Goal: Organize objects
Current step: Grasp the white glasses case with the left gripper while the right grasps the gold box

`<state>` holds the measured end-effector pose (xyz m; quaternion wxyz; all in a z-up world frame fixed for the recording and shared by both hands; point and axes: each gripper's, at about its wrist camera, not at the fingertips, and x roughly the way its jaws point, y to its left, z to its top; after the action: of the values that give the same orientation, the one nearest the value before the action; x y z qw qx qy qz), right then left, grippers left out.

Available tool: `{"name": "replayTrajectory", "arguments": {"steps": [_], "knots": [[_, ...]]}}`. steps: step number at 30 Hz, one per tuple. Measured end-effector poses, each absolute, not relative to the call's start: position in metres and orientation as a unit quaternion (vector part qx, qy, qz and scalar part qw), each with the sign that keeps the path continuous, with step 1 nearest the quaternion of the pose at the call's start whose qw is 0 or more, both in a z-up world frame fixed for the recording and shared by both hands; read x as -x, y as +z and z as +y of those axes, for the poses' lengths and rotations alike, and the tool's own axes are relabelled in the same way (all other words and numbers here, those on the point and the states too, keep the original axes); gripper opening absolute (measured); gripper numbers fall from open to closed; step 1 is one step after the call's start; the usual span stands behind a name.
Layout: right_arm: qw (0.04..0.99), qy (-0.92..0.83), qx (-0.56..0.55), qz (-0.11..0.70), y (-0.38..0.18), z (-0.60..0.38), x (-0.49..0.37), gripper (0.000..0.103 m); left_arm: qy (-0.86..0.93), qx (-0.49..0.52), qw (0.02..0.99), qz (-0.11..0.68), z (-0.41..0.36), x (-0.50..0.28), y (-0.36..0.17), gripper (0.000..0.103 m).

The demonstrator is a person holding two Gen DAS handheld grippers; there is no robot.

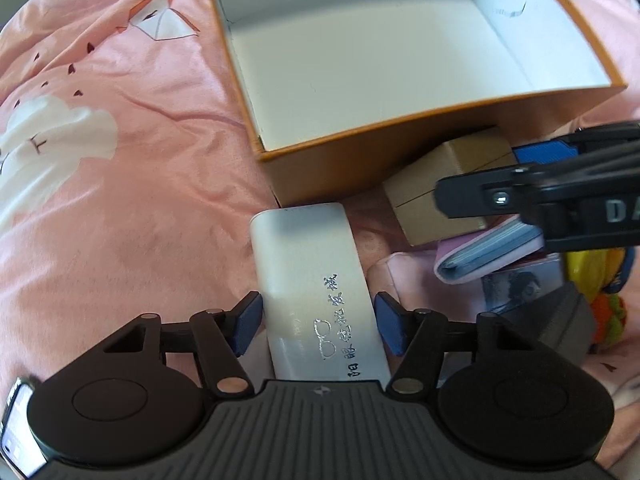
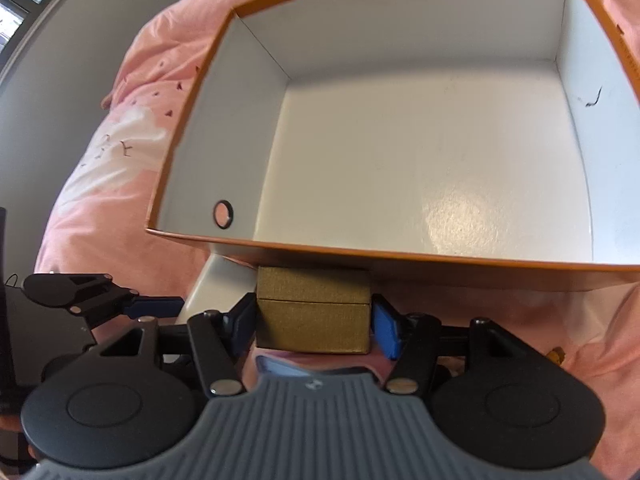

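Note:
An open orange box (image 1: 420,120) with a white inside lies on the pink bedding; it also fills the right wrist view (image 2: 224,240). A white glasses case (image 1: 316,292) lies in front of it, between the blue pads of my left gripper (image 1: 318,326), which closes on its sides. My right gripper (image 2: 314,320) is shut on a small gold box (image 2: 314,312), seen from the left wrist view (image 1: 444,184) with the right gripper (image 1: 520,196) over it. The white case shows behind the gold box (image 2: 216,284).
Right of the white case lie a pink card wallet (image 1: 484,248), a photo card (image 1: 516,284), a dark grey object (image 1: 560,320) and a yellow-orange toy (image 1: 604,280). A phone (image 1: 16,428) sits at the lower left. Pink bedding (image 1: 120,200) surrounds all.

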<state>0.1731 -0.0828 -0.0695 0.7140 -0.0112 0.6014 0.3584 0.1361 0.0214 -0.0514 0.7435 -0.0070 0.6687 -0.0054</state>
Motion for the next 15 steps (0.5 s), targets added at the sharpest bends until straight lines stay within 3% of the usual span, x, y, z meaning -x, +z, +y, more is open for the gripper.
{"name": "replayTrajectory", "arguments": {"steps": [2,3,4,6,9,11,12,14,15], "knots": [[0.72,0.364,0.008,0.591,-0.06,-0.088,-0.171,0.062,-0.006,0.022,0.753,0.658,0.019,-0.135,-0.042,0.065],[0.724,0.367,0.007,0.584,-0.056,-0.091,-0.169,0.062,-0.009,0.028,0.759,0.65,0.016,-0.133,-0.036,0.054],[0.728,0.37,0.005,0.578,-0.051,-0.094,-0.167,0.062,-0.021,0.043,0.767,0.64,0.013,-0.132,-0.029,0.007],[0.735,0.378,0.004,0.564,-0.042,-0.098,-0.162,0.062,-0.017,0.056,0.775,0.63,0.007,-0.132,-0.015,0.0],[0.744,0.384,-0.001,0.547,-0.033,-0.101,-0.156,0.062,0.008,0.028,0.774,0.633,0.018,-0.126,-0.026,0.0],[0.745,0.383,-0.005,0.546,-0.032,-0.102,-0.155,0.062,0.014,0.035,0.759,0.65,0.033,-0.12,-0.038,0.006],[0.745,0.383,-0.007,0.546,-0.033,-0.102,-0.156,0.062,0.01,0.048,0.755,0.654,0.035,-0.121,-0.041,0.013],[0.746,0.379,-0.007,0.548,-0.034,-0.103,-0.156,0.062,0.005,0.074,0.754,0.653,0.041,-0.117,-0.041,0.038],[0.747,0.377,-0.006,0.548,-0.035,-0.102,-0.157,0.062,0.005,0.076,0.755,0.651,0.039,-0.12,-0.04,0.06]]}}
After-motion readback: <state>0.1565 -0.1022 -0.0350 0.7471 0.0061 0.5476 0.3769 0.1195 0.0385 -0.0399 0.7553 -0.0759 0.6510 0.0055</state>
